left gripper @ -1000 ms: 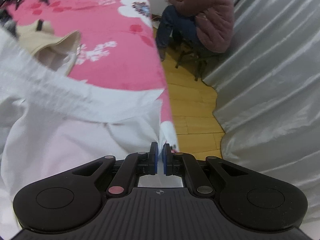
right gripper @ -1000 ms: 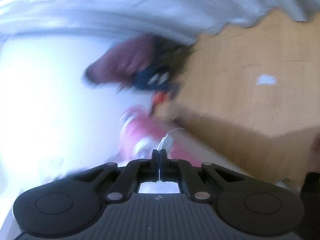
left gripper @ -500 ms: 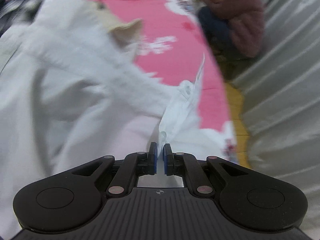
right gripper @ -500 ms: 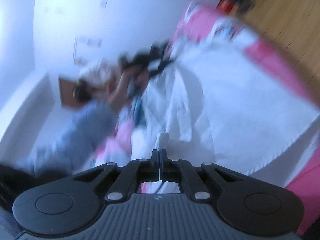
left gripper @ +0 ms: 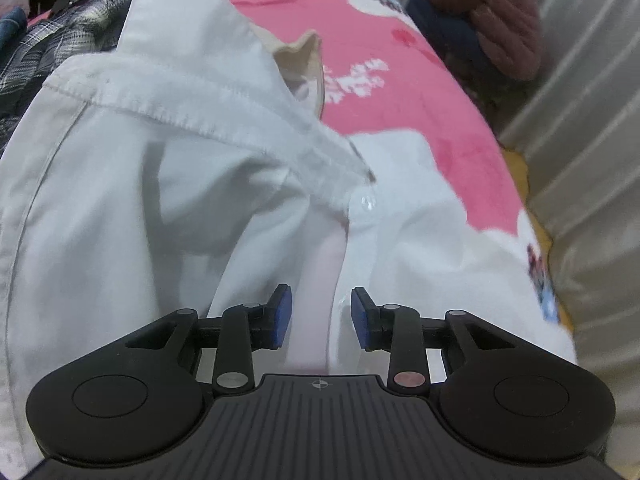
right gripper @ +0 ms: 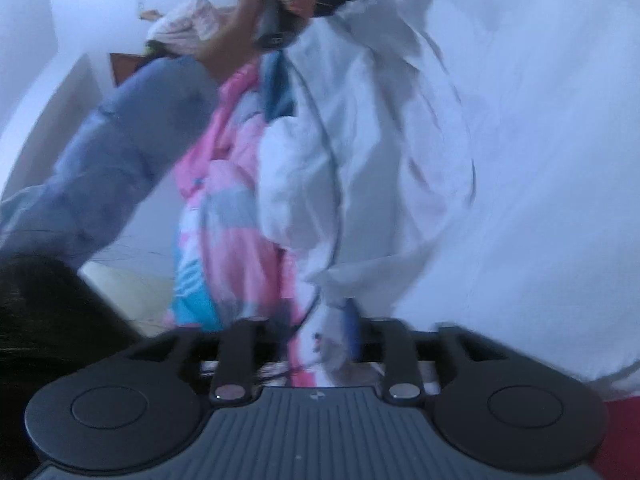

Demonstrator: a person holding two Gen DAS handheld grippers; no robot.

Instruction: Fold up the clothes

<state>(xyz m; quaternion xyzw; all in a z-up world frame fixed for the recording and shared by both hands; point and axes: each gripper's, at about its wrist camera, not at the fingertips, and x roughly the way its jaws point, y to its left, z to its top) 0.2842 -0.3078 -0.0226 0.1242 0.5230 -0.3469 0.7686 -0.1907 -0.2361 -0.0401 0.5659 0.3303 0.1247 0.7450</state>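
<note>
- Currently, the white shirt (left gripper: 168, 184) lies spread on the pink floral bedspread (left gripper: 372, 92), collar band and a front button (left gripper: 366, 202) facing up.
- Left gripper (left gripper: 320, 316): jaws have just been opening; the blue pads (left gripper: 282, 316) stand apart over the front edge, pressing nothing.
- Right gripper (right gripper: 320, 340): jaws have just been opening; white fabric lies loosely between them. The view is blurred, so contact is unclear.
- Handling, judged: light, limp cotton; it drapes and slides. Grip at stitched hems, the collar band or the buttoned edge, where layers are thicker.
</note>
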